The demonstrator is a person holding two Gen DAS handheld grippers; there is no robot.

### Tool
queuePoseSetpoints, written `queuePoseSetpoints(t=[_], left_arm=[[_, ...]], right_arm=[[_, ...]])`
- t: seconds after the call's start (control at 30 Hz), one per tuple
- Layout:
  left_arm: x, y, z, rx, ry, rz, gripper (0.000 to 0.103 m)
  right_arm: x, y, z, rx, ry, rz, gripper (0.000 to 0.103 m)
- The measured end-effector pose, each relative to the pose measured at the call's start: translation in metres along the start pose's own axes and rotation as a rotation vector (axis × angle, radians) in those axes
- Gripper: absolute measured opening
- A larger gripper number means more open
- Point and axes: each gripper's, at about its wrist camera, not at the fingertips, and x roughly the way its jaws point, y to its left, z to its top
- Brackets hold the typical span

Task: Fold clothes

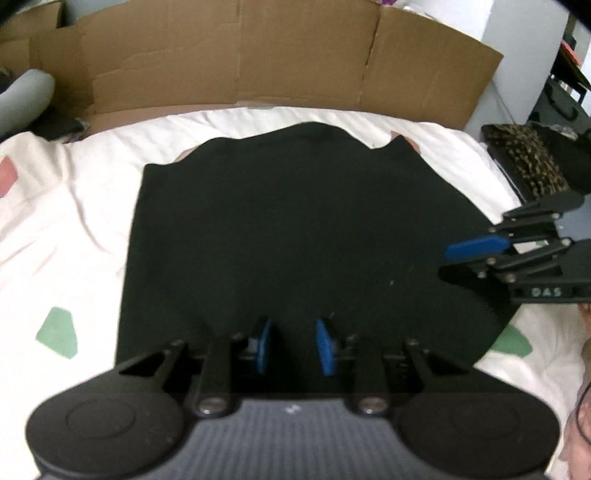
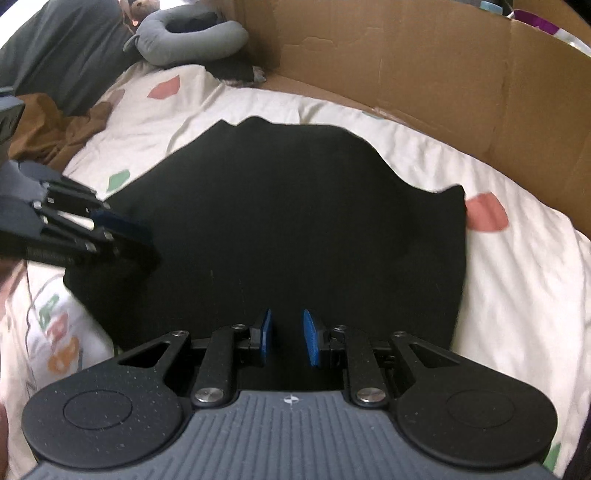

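A black garment (image 1: 295, 221) lies spread flat on the white bed sheet (image 1: 74, 206); its far edge is wavy, with a small peak at the right corner. My left gripper (image 1: 293, 345) hovers over the garment's near edge, its blue pads apart and nothing between them. My right gripper (image 1: 456, 262) reaches in from the right over the garment's right edge. In the right wrist view, the garment (image 2: 295, 221) fills the middle. The right gripper (image 2: 288, 338) stands open above the garment's near part. The left gripper (image 2: 142, 240) sits at the garment's left edge.
A cardboard wall (image 1: 258, 55) stands along the far side of the bed. A grey neck pillow (image 2: 192, 33) and a brown cloth (image 2: 55, 129) lie at the far left. A leopard-print item (image 1: 524, 158) sits off the bed's right side. The sheet (image 2: 517, 277) carries coloured patches.
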Motion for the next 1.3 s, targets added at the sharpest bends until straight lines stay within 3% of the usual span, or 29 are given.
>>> queuePoseSetpoints(t=[0.23,0.6,0.7,0.83,0.9,1.0,1.2,1.3], left_arm=[[-0.033,0.011,-0.019,-0.02,-0.03,0.045,0.028],[-0.066,0.026,-0.053,-0.084,-0.013,0.112,0.028],[-0.065,0.029,-0.061,-0.095,0.005,0.111,0.028],[-0.059,0.031,-0.067,-0.099,0.017,0.097,0.028],[-0.056,0.03,-0.068,-0.094,0.018,0.08,0.028],[-0.053,0.029,-0.069,-0.092,0.02,0.045,0.028],[-0.042,0.026,-0.076,-0.084,0.035,0.011,0.027],[-0.042,0.028,-0.076,-0.088,0.028,0.005,0.01]], right_arm=[[-0.024,-0.015,-0.024,0.058,0.01,-0.003,0.025],[-0.057,-0.037,-0.049,0.205,0.03,0.012,0.026],[-0.061,-0.047,-0.057,0.322,0.03,0.07,0.028],[-0.055,-0.062,-0.072,0.516,0.036,0.157,0.052],[-0.051,-0.068,-0.08,0.594,0.034,0.184,0.053],[-0.044,-0.077,-0.092,0.711,0.03,0.223,0.065],[-0.03,-0.092,-0.115,0.941,0.013,0.304,0.067],[-0.021,-0.096,-0.124,1.041,-0.025,0.342,0.066]])
